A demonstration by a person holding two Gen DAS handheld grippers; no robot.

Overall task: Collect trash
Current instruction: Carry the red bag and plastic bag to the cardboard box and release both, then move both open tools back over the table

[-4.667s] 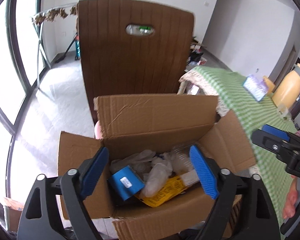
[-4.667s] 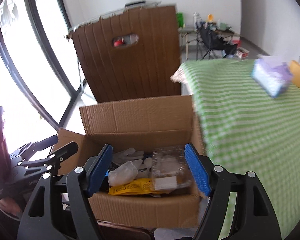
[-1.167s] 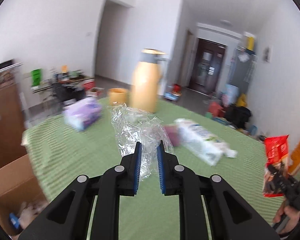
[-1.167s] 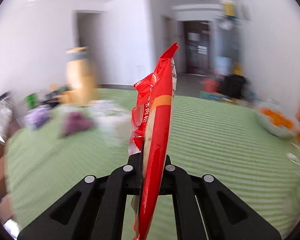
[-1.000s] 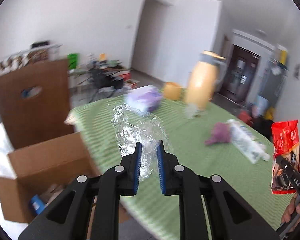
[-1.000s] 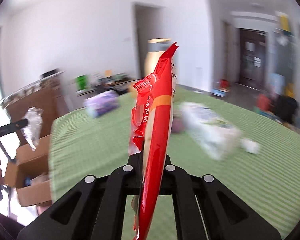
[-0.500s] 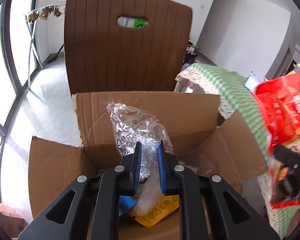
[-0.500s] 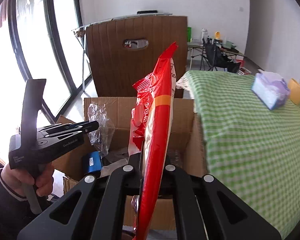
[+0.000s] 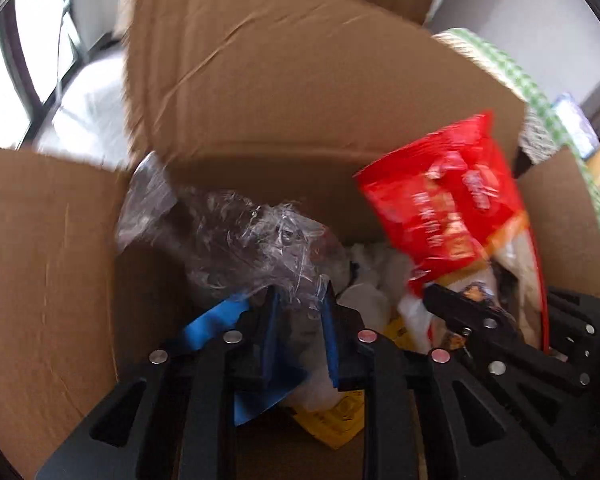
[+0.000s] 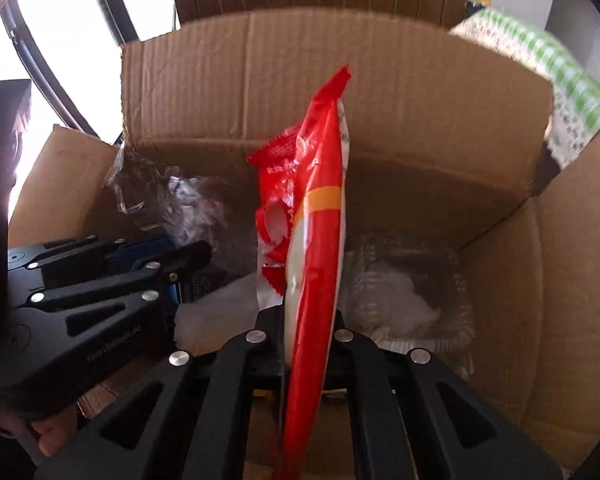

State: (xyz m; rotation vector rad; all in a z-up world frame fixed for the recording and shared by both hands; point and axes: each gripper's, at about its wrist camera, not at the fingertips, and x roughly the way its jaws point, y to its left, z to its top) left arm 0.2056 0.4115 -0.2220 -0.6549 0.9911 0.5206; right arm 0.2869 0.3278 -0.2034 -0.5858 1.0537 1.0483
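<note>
Wrapper (image 10: 320, 240) upright – clamped in right tongs (image 10: 300, 320).

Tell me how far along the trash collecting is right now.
Earlier trash already lies in the cardboard box. Both grippers are inside it: the left gripper is opening around the clear plastic wrap, the right gripper clamps the red snack bag. Dropping both remains.

Both wrist cameras look steeply down, at close range, into the open cardboard box (image 9: 284, 92) (image 10: 380, 92). Each view shows the opposite gripper beside its own.
</note>
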